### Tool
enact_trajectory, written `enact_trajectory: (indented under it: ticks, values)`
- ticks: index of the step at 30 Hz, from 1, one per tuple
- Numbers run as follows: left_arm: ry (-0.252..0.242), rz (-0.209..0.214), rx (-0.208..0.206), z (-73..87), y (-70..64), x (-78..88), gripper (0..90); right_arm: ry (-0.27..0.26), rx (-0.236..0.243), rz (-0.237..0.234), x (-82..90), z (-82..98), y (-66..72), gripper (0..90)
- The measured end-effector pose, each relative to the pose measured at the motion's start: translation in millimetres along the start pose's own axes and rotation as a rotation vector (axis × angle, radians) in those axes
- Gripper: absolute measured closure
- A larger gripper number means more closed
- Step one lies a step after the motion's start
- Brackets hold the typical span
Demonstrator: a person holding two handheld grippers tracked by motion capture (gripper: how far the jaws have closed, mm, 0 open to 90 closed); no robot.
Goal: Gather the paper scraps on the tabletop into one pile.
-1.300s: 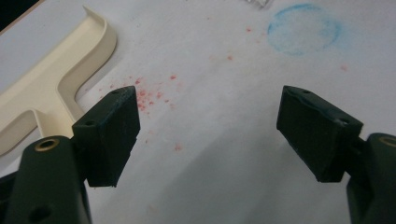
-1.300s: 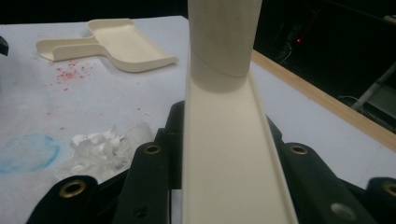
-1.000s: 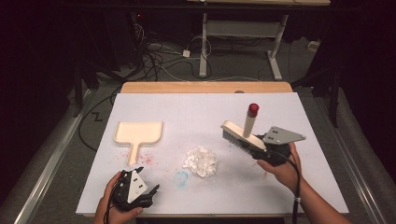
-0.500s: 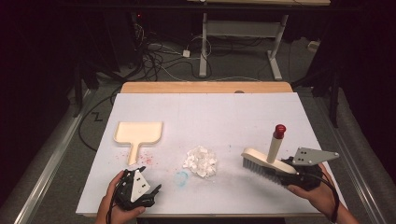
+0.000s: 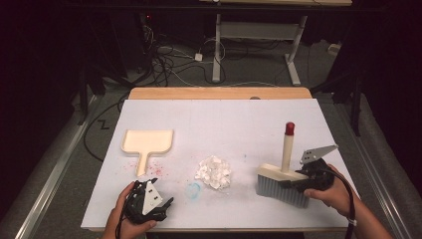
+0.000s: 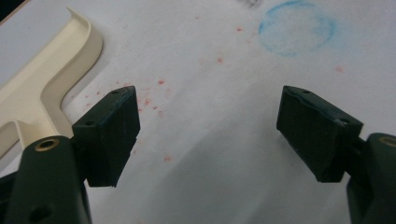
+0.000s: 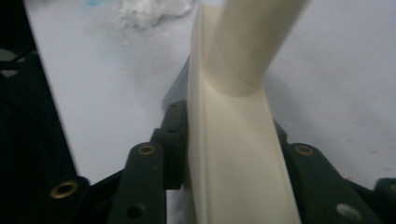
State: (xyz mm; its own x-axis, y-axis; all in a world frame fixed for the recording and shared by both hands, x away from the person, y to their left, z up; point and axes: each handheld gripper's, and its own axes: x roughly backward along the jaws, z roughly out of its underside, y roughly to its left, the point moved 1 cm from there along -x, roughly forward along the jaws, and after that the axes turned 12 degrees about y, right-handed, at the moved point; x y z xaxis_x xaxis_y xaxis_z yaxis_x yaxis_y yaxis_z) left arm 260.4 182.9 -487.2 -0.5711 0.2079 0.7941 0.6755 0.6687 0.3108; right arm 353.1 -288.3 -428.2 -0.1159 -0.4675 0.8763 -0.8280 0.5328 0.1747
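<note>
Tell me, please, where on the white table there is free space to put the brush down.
Free: the wide far strip of the white table behind the dustpan and brush, and the middle gap between the paper pile and the brush. Crowded: the near left corner, with the left gripper, the dustpan handle and the blue ring mark.

Left tool point(image 5: 166, 204) low, jaws wide; right tool point(image 5: 293, 185) jaws just opening slightly.

A lab or workshop: dark room, white-covered table point(image 5: 219, 119), tangled floor cables point(image 5: 169, 55), metal desk frame point(image 5: 256, 37)
</note>
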Motion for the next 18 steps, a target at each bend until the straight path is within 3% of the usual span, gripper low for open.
enact_trajectory:
  ticks: [7, 10, 12, 14, 18]
  values:
    - [0.010, 0.002, 0.000, 0.8, 0.0, -1.3, 20.6, 0.050, -0.018, 0.025, -12.5, -19.0, -29.0, 56.4]
    - [0.012, 0.004, -0.001, 1.3, 0.0, -1.5, 20.7, 0.055, 0.012, 0.065, -12.5, -28.2, -33.6, 50.0]
    - [0.013, 0.004, -0.001, 1.3, 0.0, -1.7, 20.7, 0.073, 0.035, 0.125, -11.1, -35.4, -35.7, 43.0]
    - [0.015, 0.004, -0.005, 1.2, -0.6, -1.9, 20.7, 0.115, 0.028, 0.163, -13.3, -40.5, -40.6, 40.2]
    - [0.015, 0.008, -0.005, 1.8, -0.3, -2.2, 20.6, 0.110, 0.005, 0.219, -18.1, -44.2, -50.0, 41.9]
